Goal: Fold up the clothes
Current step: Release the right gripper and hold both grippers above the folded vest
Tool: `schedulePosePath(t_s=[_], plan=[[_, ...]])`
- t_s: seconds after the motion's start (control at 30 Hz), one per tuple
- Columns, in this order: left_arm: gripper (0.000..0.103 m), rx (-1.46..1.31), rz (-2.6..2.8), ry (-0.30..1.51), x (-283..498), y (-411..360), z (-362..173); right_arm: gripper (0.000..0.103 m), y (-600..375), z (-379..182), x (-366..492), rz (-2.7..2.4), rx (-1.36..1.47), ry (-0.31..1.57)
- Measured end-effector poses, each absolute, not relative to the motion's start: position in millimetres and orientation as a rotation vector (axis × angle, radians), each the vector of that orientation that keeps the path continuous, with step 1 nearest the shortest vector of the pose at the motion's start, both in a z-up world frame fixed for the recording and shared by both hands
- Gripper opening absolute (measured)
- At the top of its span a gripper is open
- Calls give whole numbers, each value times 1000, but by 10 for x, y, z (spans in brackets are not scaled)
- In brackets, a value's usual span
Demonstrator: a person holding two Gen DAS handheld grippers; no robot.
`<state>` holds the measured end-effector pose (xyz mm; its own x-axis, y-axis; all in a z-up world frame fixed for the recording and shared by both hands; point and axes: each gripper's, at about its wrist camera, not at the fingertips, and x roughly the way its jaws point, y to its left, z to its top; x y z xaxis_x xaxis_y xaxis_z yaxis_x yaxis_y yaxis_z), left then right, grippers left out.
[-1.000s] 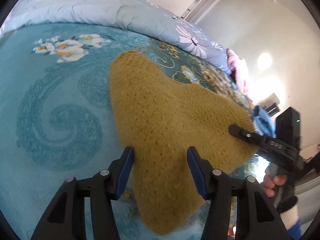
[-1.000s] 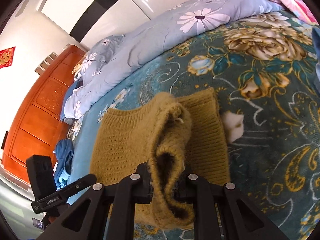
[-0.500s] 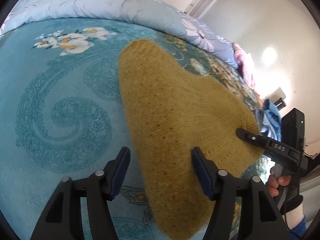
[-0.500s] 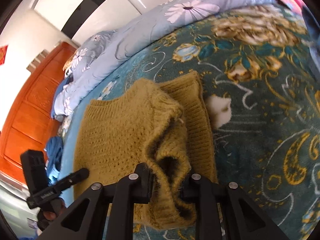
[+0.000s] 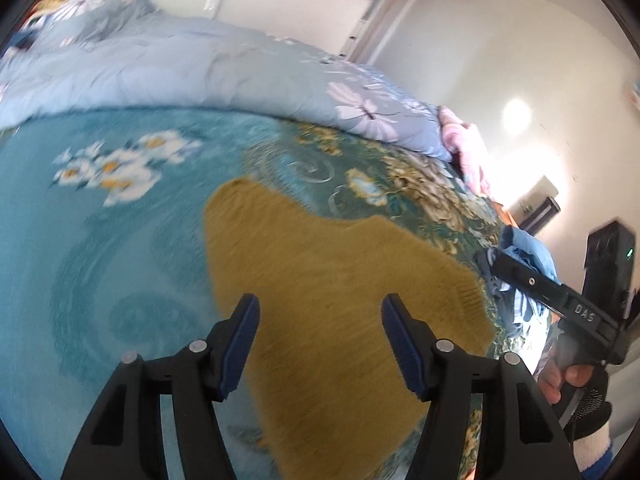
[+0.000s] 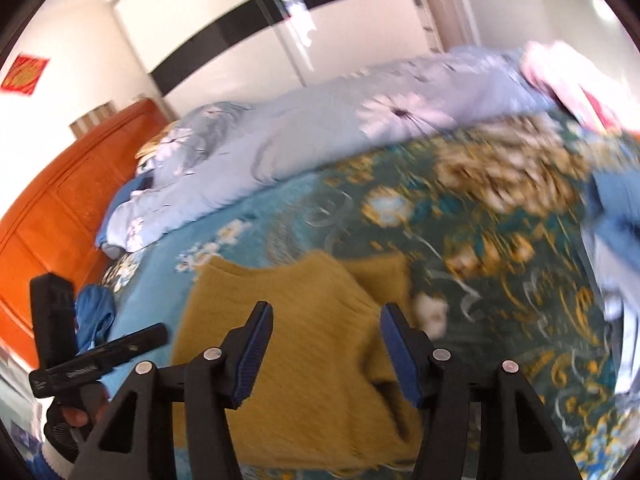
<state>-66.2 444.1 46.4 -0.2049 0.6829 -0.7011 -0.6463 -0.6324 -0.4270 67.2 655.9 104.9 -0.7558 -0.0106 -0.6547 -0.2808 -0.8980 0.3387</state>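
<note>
Your left gripper hangs over the near part of a mustard knit sweater, its blue-padded fingers spread wide with nothing between them. Your right gripper is likewise parted and empty above the same garment, one sleeve or flap of which lies doubled over the body, a lay that fits a fold just laid down. The sweater rests flat on a teal floral bedspread, likely chosen as a broad, soft surface to fold on. With both claws clear of the knit, the scene fits either a pause between folds or a finished one; the blur hides finer creases. On the right gripper's body, seen from the left view, white letters read roughly "DAS"; other markings are too smeared to read. Farther off, blue clothing sits at the bed's edge, a pale blue flowered duvet is bunched behind, and an orange wooden headboard stands beneath a red wall decoration whose characters are illegible.
</note>
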Motion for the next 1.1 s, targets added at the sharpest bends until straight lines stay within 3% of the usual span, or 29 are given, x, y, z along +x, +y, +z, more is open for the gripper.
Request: schedulePosePath(t_s=[0.13, 0.17, 0.27, 0.3, 0.47, 0.87, 1.1], plan=[[65, -1137, 1906, 7, -606, 4643, 472, 59, 6355, 1040, 415, 2770, -1118, 594], [65, -1133, 1898, 20, -592, 4691, 473, 56, 6341, 998, 382, 2756, -1143, 585], [65, -1140, 1903, 38, -585, 4700, 407, 28, 6380, 826, 322, 2689, -1197, 583], [65, -1137, 1905, 41, -583, 4696, 394, 23, 6412, 766, 314, 2667, -1209, 591], [65, -1155, 1895, 69, -610, 4699, 253, 15, 6577, 504, 313, 2590, -1263, 635], [65, -1195, 1899, 106, -606, 4762, 20, 15, 6635, 314, 249, 2559, -1314, 671], [65, -1158, 1892, 13, -554, 4540, 285, 19, 6534, 562, 366, 2649, -1232, 604]])
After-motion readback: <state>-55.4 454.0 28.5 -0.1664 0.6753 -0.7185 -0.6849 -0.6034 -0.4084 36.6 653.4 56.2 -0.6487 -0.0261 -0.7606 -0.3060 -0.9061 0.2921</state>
